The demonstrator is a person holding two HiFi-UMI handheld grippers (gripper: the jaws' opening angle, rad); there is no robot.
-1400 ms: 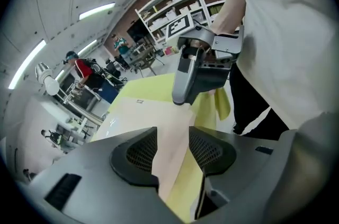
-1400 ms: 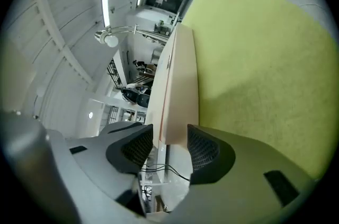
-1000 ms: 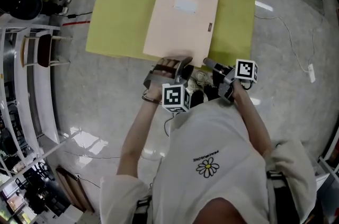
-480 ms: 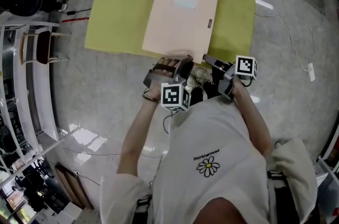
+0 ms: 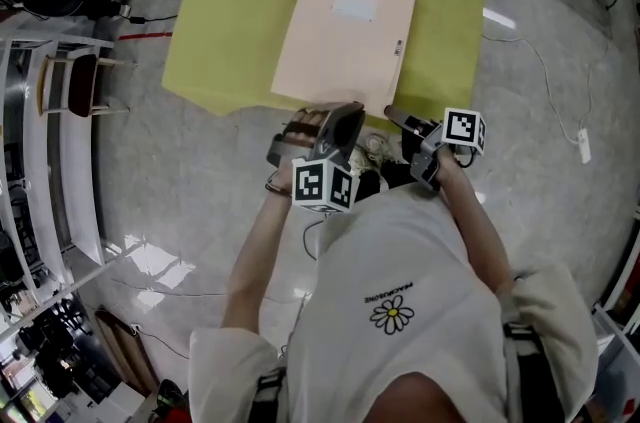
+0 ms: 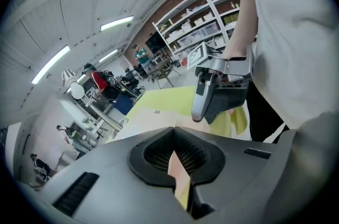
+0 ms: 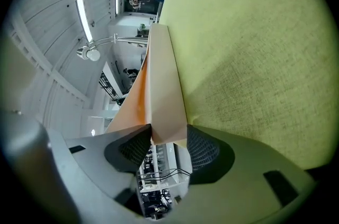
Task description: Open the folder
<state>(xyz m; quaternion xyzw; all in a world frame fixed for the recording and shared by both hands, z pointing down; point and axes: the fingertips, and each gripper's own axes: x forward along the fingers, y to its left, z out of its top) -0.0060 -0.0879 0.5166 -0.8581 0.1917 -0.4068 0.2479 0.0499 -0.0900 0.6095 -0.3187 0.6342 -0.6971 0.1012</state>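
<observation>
Left gripper (image 6: pixel 177 167), jaws just closed, pinches the folder (image 5: pixel 345 36) edge.

The head view looks steeply down from overhead; both gripper views sit close behind their jaws, apparently sharing the near edge of the folder (image 5: pixel 345 31), upper centre.

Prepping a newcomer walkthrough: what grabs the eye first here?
The peach folder lies on the yellow-green cloth, at the head view's top. At its near edge, the left gripper is shut on the cover. The right gripper, jaws just opening, straddles the folder's corner.
</observation>
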